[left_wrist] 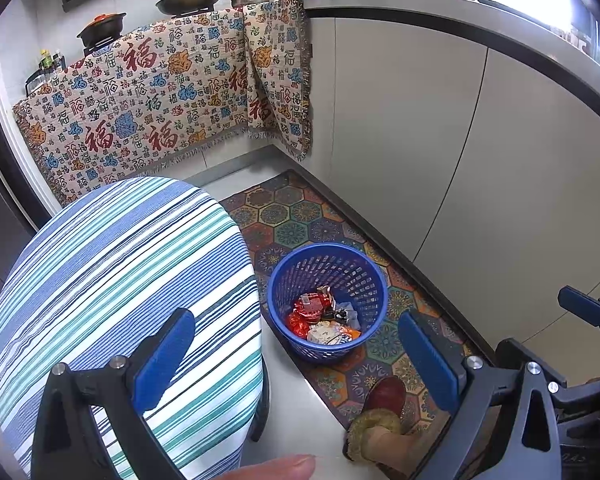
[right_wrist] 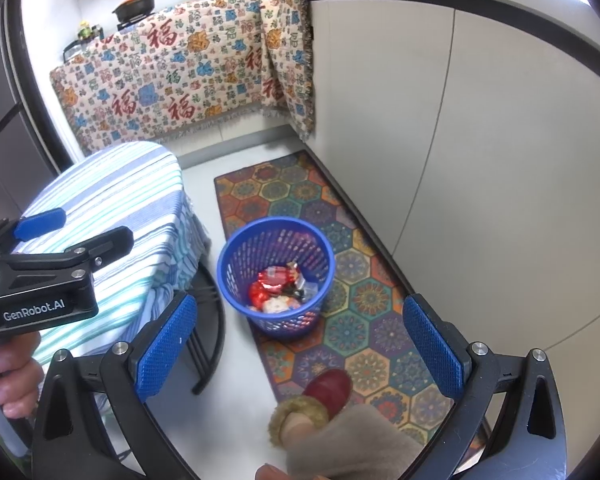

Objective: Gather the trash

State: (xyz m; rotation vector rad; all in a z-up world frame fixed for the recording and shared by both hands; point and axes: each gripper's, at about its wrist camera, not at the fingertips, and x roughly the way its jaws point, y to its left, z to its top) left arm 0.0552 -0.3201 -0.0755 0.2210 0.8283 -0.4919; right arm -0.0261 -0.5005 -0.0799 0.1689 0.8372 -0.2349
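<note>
Both grippers hang above the kitchen floor with their blue-padded fingers spread wide and nothing between them. Ahead of and below the left gripper [left_wrist: 296, 344] stands the blue mesh basket [left_wrist: 327, 258] on the patterned mat [left_wrist: 296, 216], with red and white wrappers [left_wrist: 314, 314] lying in its bottom. The right gripper [right_wrist: 300, 340] looks down on the same basket just ahead. To its left is the striped table [right_wrist: 112, 184]; a red slipper [right_wrist: 327, 394] rests on the mat near its fingers
</note>
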